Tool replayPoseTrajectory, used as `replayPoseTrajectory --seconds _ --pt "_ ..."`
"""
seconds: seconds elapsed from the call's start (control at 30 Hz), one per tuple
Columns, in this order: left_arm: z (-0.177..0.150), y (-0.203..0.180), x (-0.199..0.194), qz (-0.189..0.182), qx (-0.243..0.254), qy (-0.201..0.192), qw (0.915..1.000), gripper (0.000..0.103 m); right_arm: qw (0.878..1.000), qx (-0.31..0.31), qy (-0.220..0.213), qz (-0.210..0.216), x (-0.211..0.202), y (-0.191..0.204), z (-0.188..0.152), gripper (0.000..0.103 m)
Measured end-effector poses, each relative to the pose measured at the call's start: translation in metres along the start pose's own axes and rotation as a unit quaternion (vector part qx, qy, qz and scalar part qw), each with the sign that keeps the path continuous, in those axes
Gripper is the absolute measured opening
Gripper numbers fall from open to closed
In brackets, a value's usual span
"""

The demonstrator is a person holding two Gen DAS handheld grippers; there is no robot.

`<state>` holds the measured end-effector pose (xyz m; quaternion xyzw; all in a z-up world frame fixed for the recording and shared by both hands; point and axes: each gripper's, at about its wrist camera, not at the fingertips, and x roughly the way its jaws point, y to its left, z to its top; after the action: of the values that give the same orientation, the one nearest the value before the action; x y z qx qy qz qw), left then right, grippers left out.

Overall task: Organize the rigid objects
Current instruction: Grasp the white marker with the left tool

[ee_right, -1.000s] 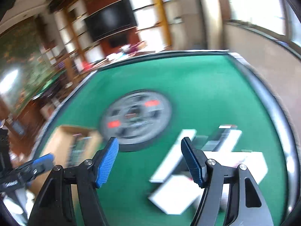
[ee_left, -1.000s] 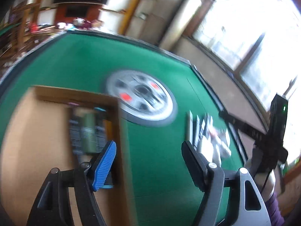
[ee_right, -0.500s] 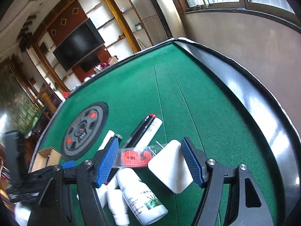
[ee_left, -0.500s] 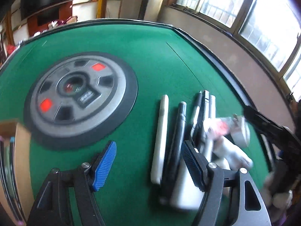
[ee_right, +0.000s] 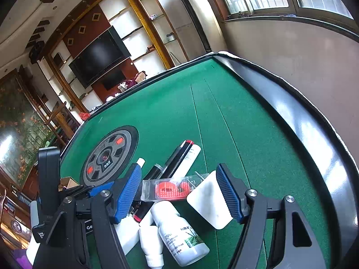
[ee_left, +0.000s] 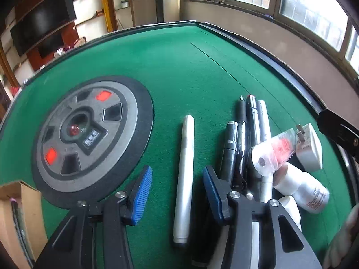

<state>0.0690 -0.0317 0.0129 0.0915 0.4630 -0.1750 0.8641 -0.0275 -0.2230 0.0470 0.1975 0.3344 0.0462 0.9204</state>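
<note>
A long white marker (ee_left: 184,174) lies on the green felt, apart from a row of black pens (ee_left: 231,148) and a white pen (ee_left: 263,121). My left gripper (ee_left: 177,194) straddles the marker's near half. Its jaws are closing, and a gap still shows on both sides of the marker. My right gripper (ee_right: 179,192) stands open over a pile: a clear box with a red label (ee_right: 170,189), a white plug adapter (ee_right: 209,201) and white bottles (ee_right: 179,235). No pad touches any of them. The left gripper's blue tip (ee_right: 98,188) shows beside the pile.
A grey round disc (ee_left: 89,139) with red lights is set in the table's middle. A cardboard box (ee_left: 20,213) stands at the near left. The table's black rim (ee_right: 291,123) curves along the right. A person's hand (ee_left: 345,235) shows at the lower right.
My left gripper swung right from the cardboard box, past the disc, to the pens, and its jaws narrowed around the white marker. My right gripper came over the pile, then stayed still.
</note>
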Motion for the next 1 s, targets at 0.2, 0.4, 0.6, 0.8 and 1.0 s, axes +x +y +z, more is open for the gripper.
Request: replayPoseTrajectory --seconds 0.2,0.4,0.6,0.8,1.0 --pt "-0.021 -0.018 -0.018 -0.003 0.054 -0.002 0.9986 0.011 1.000 0.001 0.010 -0.011 0.005 -0.002 0.000 0.068" --pt "-0.044 0.001 -0.035 -0.057 0.015 0.009 0.9982 0.011 1.000 0.002 0.012 -0.018 0.006 -0.005 -0.002 0.068" --pt "-0.039 0.028 -0.055 -0.105 -0.072 -0.027 0.9915 0.011 1.000 0.004 0.007 -0.028 0.004 -0.007 -0.002 0.068" --pt "-0.026 0.000 -0.044 -0.082 -0.031 -0.021 0.9959 0.012 1.000 0.003 0.014 -0.026 0.006 -0.006 -0.004 0.069" --pt "-0.028 -0.012 -0.035 -0.010 0.026 -0.025 0.9993 0.014 1.000 0.003 0.015 -0.023 0.006 -0.007 -0.002 0.069"
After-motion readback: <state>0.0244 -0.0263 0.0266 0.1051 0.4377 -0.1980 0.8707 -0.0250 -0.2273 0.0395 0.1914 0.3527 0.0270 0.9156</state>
